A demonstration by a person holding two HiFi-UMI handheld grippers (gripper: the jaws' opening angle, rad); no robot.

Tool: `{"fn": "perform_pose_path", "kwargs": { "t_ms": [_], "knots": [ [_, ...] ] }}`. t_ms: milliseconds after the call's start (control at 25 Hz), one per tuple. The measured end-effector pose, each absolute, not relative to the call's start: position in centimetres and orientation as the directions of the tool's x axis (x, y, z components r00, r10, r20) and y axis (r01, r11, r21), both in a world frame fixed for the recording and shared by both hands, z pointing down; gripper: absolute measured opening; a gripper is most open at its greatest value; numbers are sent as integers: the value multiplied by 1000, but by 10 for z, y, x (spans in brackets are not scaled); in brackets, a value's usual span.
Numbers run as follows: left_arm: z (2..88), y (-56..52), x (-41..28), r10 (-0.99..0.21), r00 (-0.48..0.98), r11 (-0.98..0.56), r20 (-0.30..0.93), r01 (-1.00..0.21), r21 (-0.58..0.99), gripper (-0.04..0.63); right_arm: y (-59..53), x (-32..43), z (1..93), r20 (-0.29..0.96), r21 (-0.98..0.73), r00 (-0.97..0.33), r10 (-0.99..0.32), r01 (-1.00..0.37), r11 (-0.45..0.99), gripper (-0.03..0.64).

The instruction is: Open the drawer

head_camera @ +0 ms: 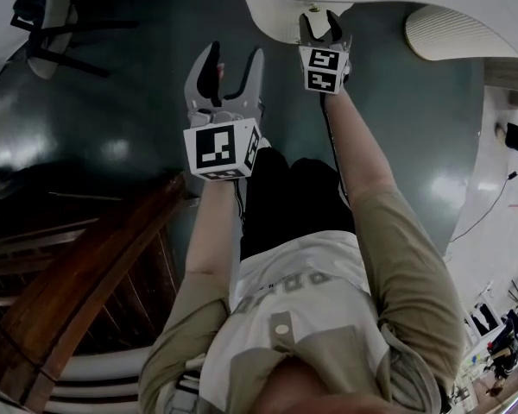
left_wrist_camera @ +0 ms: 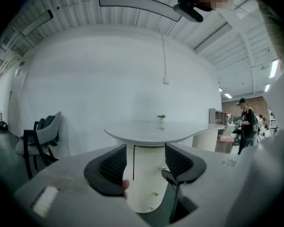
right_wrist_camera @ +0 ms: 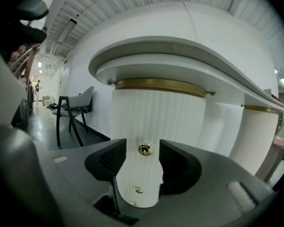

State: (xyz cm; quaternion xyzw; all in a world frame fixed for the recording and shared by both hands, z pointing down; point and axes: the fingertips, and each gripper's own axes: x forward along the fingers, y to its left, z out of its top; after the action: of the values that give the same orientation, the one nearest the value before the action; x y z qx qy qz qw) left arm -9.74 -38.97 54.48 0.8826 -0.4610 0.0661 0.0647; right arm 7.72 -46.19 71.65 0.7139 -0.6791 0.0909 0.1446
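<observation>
A white ribbed pedestal (right_wrist_camera: 156, 122) under a white tabletop (right_wrist_camera: 180, 51) carries small brass drawer knobs one above the other. The top knob (right_wrist_camera: 145, 150) lies between the jaws of my right gripper (right_wrist_camera: 142, 162), with a gap on each side, and the pads do not touch it. Two lower knobs (right_wrist_camera: 139, 190) show below. In the head view the right gripper (head_camera: 319, 22) reaches up to the pedestal (head_camera: 281, 15). My left gripper (head_camera: 236, 63) hangs farther back, open and empty. In the left gripper view, the left gripper (left_wrist_camera: 146, 162) frames the pedestal (left_wrist_camera: 149, 183) from a distance.
A dark-legged chair (right_wrist_camera: 75, 110) stands left of the pedestal, seen too in the left gripper view as a chair (left_wrist_camera: 40, 138). A second ribbed pedestal (right_wrist_camera: 258, 136) rises on the right. Dark wooden furniture (head_camera: 78, 291) sits by my left side. A person (left_wrist_camera: 246, 122) stands far off right.
</observation>
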Motion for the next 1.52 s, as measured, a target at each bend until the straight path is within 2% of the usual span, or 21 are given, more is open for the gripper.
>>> {"fn": "perform_pose_path", "kwargs": {
  "t_ms": [280,440,600,680,1520],
  "knots": [
    [571,-396,-95,-795,569,-569,211,-820,66,268,-476,80,733,336,87,74,-939,-995,-47,206],
    [579,-398,-94,-790,571,-571,224,-818,74,268,-481,80,735,320,75,75,-944,-996,-54,150],
    [583,-397,-94,-791,567,-567,232,-821,72,268,-483,82,737,318,61,83,-945,-996,-67,140],
    [584,-396,-95,-792,564,-564,235,-823,73,268,-483,84,737,317,57,92,-944,-995,-77,112],
    [572,-362,-93,-797,542,-532,266,-839,115,268,-445,77,744,374,18,43,-927,-999,-39,107]
  ]
}}
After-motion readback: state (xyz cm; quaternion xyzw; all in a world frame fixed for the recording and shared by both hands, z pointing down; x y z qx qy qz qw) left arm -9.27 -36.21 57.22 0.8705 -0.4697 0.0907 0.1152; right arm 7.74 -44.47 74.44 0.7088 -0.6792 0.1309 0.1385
